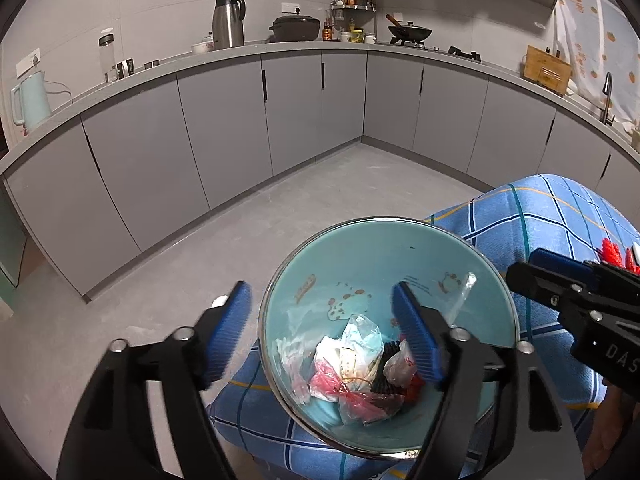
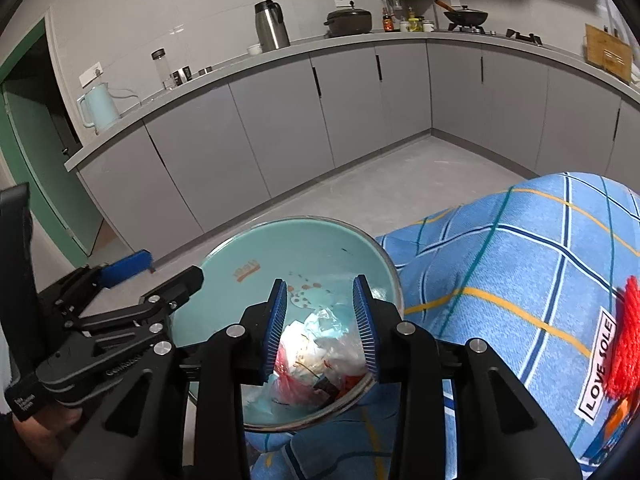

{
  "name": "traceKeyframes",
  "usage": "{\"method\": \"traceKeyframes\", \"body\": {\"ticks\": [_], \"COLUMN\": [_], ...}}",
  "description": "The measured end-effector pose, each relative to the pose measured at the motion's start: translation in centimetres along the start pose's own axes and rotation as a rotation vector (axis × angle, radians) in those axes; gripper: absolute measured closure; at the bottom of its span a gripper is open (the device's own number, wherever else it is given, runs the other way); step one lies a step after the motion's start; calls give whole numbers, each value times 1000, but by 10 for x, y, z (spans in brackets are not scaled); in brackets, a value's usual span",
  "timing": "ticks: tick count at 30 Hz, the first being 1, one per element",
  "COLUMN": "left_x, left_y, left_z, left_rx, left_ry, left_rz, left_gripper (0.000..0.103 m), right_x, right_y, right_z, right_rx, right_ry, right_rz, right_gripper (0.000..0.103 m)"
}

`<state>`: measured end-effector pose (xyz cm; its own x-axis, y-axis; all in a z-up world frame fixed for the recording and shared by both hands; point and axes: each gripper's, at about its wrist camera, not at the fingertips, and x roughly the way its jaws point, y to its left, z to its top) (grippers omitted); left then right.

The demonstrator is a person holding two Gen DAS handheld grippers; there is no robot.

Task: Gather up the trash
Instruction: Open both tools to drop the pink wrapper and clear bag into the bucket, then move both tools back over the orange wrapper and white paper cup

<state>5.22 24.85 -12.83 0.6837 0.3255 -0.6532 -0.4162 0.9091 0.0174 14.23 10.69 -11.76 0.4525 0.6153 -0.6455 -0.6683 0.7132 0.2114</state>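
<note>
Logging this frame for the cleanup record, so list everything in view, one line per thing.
bin: one, pale blue inside, on the blue checked cloth.
trash: several crumpled clear, white and red wrappers, at the bin's bottom.
checked cloth: one, blue, draped right of the bin.
cabinets: grey row, under the counter.
thermos: one, steel, on the counter.
kettle: one, pale blue, counter's left end.
pot: one, black, lidded, on the counter.
wok: one, black, on the stove.
left gripper: open, straddling the bin's rim.
right gripper: open, above the trash.
</note>
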Motion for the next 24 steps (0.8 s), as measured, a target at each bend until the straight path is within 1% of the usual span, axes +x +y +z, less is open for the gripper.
{"method": "traceKeyframes", "body": {"ticks": [2, 14, 19, 21, 24], "left_x": [-3, -14, -24, -28, -34], "left_y": [-1, -23, -42, -55, -73], "left_z": [0, 4, 6, 6, 7], "left_rx": [-2, 32, 61, 81, 107], "left_ry": [-8, -15, -25, -28, -36], "left_rz": [3, -16, -51, -73, -106], "left_gripper": [18, 16, 16, 15, 14], "right_x": [-2, -31, -55, -68, -86], "right_y": [-2, -27, -40, -44, -55], "right_z": [-3, -19, -23, -24, -28], "right_rx": [4, 58, 84, 81, 95], "right_ry": [0, -31, -58, -73, -94], "right_rz": [-15, -65, -98, -125, -157], "right_gripper": [65, 60, 56, 52, 51]}}
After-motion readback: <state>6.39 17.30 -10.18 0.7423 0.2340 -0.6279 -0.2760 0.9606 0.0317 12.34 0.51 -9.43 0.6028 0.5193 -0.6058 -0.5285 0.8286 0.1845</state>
